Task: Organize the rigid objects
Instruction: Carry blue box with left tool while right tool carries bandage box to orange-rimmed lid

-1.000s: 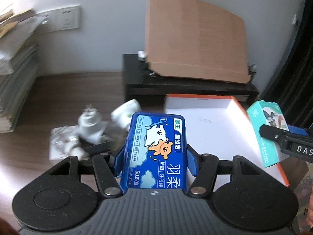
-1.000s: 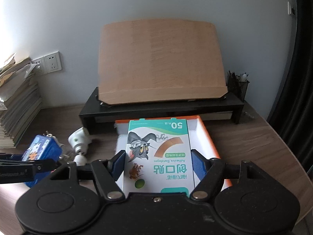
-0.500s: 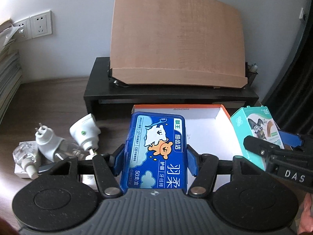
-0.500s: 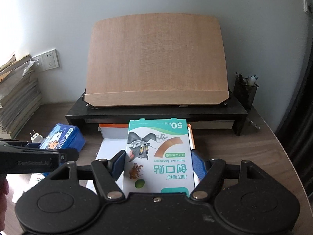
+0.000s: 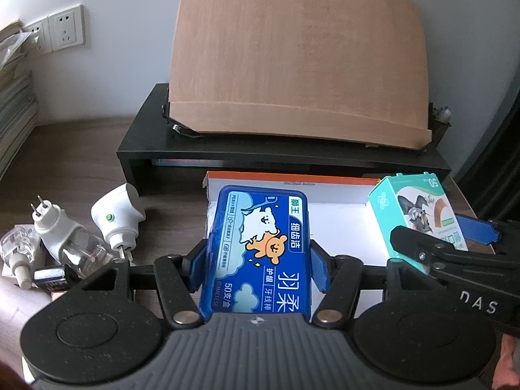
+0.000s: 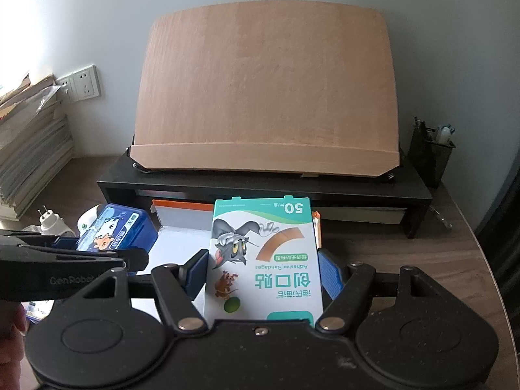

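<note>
My left gripper [image 5: 258, 268] is shut on a blue dental-floss box [image 5: 260, 227] and holds it over the left part of the white tray with orange rim [image 5: 292, 177]. My right gripper [image 6: 263, 274] is shut on a white-and-green bandage box [image 6: 265, 250] with a cartoon cat, held over the tray's right part [image 6: 182, 206]. The bandage box [image 5: 419, 214] and right gripper [image 5: 448, 243] show at the right of the left wrist view. The floss box [image 6: 113, 230] and left gripper [image 6: 97, 253] show at the left of the right wrist view.
Behind the tray stands a black riser [image 6: 260, 183] bearing a tilted wooden board [image 6: 266, 91]. White plug-in devices [image 5: 81, 227] lie left of the tray. A paper stack [image 6: 29, 139] is at far left, a pen cup [image 6: 432, 152] at right, wall sockets [image 5: 65, 29] behind.
Both grippers have moved forward toward the riser with their boxes held. The left gripper swung right, from over the plug-in devices to over the tray. The two grippers are closer together.
</note>
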Demonstrator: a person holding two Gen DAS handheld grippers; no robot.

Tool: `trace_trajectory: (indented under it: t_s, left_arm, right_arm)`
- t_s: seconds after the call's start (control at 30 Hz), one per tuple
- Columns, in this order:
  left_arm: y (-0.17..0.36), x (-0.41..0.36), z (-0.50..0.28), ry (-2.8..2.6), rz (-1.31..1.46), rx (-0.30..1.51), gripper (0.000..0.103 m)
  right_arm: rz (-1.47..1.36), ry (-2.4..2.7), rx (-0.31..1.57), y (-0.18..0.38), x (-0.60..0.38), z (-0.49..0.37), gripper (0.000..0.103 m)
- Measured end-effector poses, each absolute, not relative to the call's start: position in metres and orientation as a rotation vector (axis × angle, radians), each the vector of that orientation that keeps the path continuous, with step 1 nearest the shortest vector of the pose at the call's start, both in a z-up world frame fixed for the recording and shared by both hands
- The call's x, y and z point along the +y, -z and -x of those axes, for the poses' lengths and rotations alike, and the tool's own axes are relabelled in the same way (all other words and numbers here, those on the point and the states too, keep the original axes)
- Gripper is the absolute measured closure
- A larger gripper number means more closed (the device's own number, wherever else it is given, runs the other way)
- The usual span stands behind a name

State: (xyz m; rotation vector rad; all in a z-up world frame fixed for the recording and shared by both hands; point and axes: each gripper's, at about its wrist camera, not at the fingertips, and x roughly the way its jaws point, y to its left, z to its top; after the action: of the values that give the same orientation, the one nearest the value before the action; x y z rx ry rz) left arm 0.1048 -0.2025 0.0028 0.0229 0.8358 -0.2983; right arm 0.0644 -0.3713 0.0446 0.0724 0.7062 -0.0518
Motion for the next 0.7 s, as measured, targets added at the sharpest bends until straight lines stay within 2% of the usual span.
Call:
trace_trajectory:
  t_s: [0.7]
  left_arm:
    - [-0.002,-0.205,-0.107,0.259,0.007,0.852,0.041]
  right_arm:
    - [-0.042,0.021,0.738,-0.036,-0.367,-0.079,0.019]
